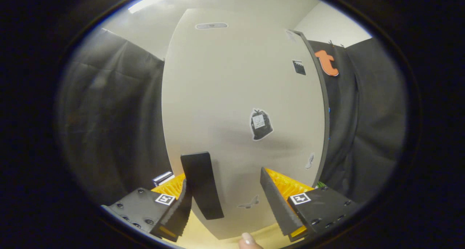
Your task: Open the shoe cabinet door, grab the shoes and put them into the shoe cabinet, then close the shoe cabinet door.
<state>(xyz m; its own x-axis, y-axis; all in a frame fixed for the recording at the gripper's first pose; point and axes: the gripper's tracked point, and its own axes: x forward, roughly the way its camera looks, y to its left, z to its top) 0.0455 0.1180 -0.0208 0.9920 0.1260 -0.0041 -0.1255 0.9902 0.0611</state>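
Dark cloth walls flank pale cabinet door; claw spread apart, black handle by left finger.

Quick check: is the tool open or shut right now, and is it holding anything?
Tool: open, holding nothing; the door handle sits just inside one finger, on the cabinet door.
Fingertip below the fingers: holds nothing that can be seen.

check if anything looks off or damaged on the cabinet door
Nothing stands out. The door looks intact, with stickers on it and a dark handle just ahead of the open hand-held gripper. A fingertip shows below.
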